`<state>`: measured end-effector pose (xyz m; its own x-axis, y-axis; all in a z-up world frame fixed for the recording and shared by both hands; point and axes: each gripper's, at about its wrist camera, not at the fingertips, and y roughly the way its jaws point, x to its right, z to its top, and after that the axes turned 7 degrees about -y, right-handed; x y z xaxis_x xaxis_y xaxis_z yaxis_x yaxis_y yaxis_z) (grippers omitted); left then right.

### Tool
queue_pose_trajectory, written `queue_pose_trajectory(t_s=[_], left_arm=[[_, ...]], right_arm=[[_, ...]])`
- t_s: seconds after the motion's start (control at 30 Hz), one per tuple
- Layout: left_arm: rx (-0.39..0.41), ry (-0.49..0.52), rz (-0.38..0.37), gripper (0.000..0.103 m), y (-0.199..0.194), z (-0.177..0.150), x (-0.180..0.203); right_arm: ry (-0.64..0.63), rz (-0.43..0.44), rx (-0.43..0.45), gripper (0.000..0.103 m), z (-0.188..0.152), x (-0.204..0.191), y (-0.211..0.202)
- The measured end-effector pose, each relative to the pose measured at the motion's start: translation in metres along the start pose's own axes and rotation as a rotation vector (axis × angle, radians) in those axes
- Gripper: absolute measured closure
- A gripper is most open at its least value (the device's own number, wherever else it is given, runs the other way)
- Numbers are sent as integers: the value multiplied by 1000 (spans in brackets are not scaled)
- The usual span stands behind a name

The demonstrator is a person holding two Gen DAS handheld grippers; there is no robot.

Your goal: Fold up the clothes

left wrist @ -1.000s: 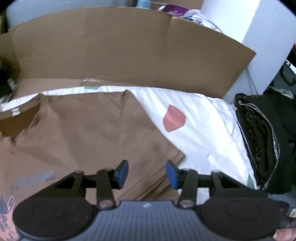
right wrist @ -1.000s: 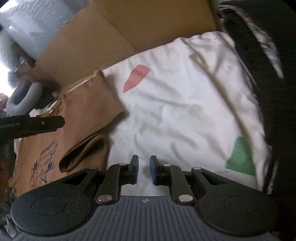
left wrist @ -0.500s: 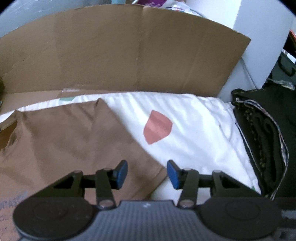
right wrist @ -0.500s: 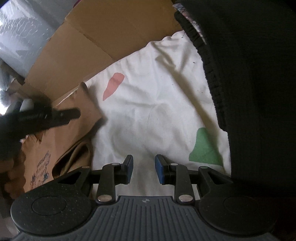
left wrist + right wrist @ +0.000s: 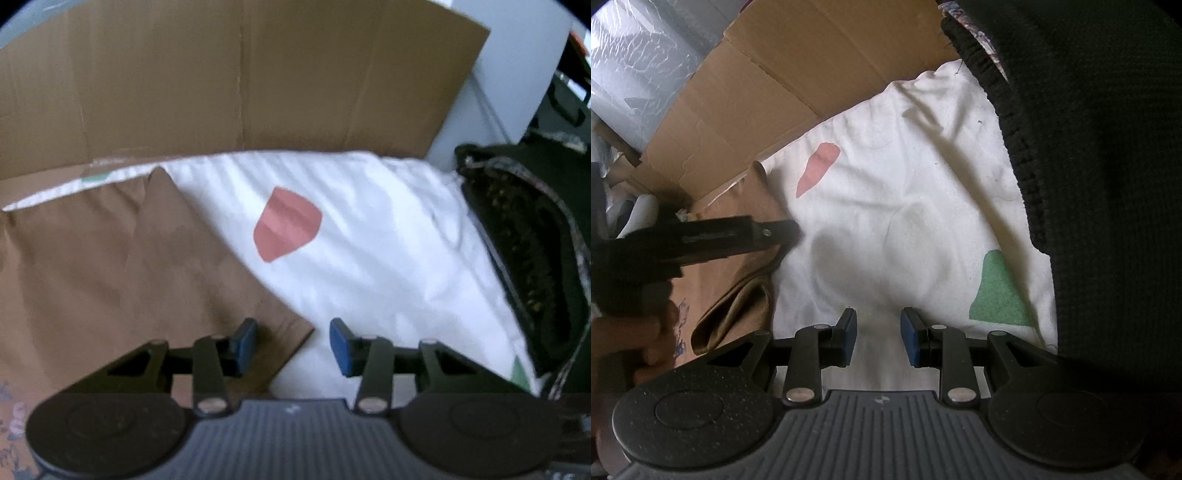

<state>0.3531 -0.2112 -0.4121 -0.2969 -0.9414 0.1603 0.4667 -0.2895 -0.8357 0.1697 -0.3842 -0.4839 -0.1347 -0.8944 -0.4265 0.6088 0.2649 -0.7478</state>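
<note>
The left gripper (image 5: pixel 292 341), jaws closing with nothing between, hovered over the blurred brown cotton T-shirt's (image 5: pixel 110 266) corner. The right gripper (image 5: pixel 875 338) stood part-open and empty; a black knit garment (image 5: pixel 1100 147) crowded its right.

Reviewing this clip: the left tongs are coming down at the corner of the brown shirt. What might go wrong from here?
1. The left tongs straddle the brown shirt corner with jaws closing; they may also pinch the white sheet beneath.
2. The shirt looks layered at that edge, so only the top layer might be caught and the fold would come apart.
3. The right tongs sit open beside the black garment, which could be snagged.
</note>
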Motion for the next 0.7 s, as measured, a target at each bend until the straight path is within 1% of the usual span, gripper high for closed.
queue_pose_trajectory(t_s=[0.17,0.2,0.23,0.27,0.33,0.57,0.7], left_arm=[[27,44,21,58,4,-8,4],[31,48,30,63,4,-8,5],[33,51,42,73,4,-8,6],[32,50,51,78,4,-7,5],[19,32,42,95,2,-4,1],[13,63,-1,97,-15,12,-5],[11,37,-17,97,-29,28,-11]], right_arm=[[22,1,-10,70,1,2,-1],[31,-2,-12,70,1,1,-1],[40,-6,-14,70,2,1,-1],[48,-9,-15,70,2,1,-1],[53,-15,-18,70,3,0,-1],[46,-19,-24,70,4,1,2],[48,-32,-20,70,4,-1,3]])
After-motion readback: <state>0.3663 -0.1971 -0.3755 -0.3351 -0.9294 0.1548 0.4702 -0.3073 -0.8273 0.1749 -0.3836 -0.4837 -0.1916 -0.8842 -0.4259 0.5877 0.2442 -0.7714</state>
